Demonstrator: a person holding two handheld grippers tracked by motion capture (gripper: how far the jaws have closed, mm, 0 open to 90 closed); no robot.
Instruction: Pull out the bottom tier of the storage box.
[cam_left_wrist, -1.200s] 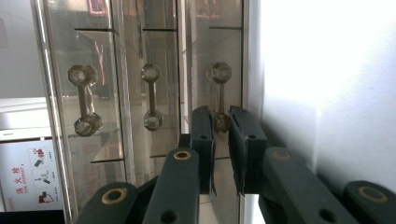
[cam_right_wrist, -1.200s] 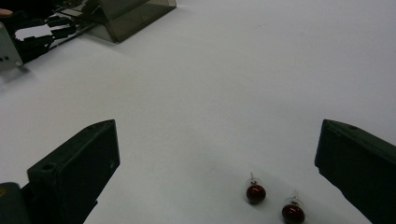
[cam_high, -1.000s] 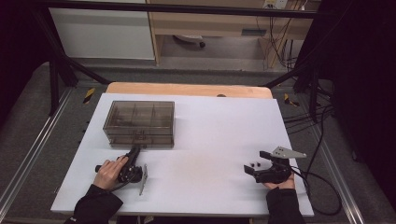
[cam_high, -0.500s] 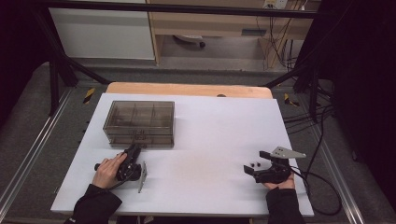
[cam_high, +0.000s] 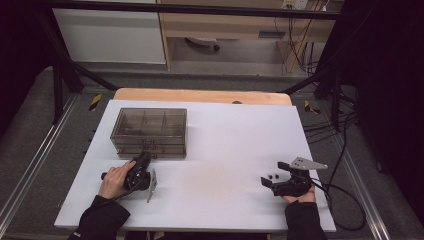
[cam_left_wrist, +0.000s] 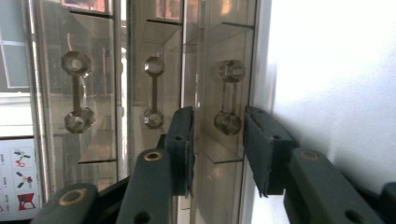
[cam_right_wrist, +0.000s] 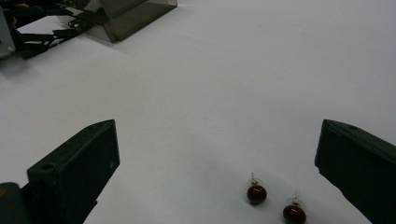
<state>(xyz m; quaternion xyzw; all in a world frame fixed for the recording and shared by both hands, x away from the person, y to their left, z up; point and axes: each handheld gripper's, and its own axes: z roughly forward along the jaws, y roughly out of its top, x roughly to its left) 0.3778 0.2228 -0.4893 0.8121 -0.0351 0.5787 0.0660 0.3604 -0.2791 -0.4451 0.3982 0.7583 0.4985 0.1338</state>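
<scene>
- Looks like the step in hand is getting a drawer of the box (cam_high: 150, 131) open. The earrings (cam_right_wrist: 257, 193) would presumably go in after that.
- The left gripper (cam_high: 144, 157) is nosed right up to the box's front face, at the side nearest the person.
- In the left gripper view its jaws straddle one drawer handle (cam_left_wrist: 227, 122), the one nearest the white surface (cam_high: 225, 150). That view is rolled on its side, so I'd guess that's the bottom drawer.
- The left jaws have just been closing, with the handle between them. I still see a sliver of gap on each side, so I'd call them loose around it and not yet biting.
- The two other handles on the box front sit outside the jaws.
- My guess at the next move: finish the squeeze on that handle, then pull straight back from the box so the drawer slides and the box doesn't drag along. The clear plastic looks slick, so a square grip matters.
- The right gripper (cam_right_wrist: 217, 128) is well apart from the box, off to its right and nearer the person. Its jaws are spread wide and hold nothing.
- The two red earrings lie on the surface just ahead of the right jaws, between them but closer to one side. They touch neither jaw, and they're a long way from the box.
</scene>
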